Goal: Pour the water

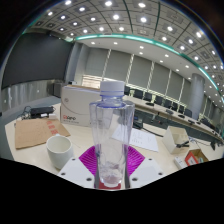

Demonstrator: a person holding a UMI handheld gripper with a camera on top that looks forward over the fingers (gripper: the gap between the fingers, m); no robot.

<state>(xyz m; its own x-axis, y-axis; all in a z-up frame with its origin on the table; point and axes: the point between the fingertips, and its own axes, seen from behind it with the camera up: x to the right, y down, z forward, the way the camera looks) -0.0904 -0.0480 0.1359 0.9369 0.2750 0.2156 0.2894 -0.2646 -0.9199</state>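
Observation:
A clear plastic water bottle point(111, 128) with a white cap stands upright between my gripper's point(110, 158) magenta pads point(91, 157), and both pads press against its lower body. The bottle looks lifted, with the table lying below and beyond it. Its base is hidden behind the gripper body. A white paper cup point(59, 151) stands on the white table point(150, 140), to the left of the bottle and a little ahead of the left finger. The cup is upright and its inside does not show.
A brown paper bag point(38, 131) lies flat on the table behind the cup. A large white box point(78, 101) stands further back. Small cartons point(180, 137) sit on the right side of the table. Desks with monitors point(170, 103) fill the room beyond.

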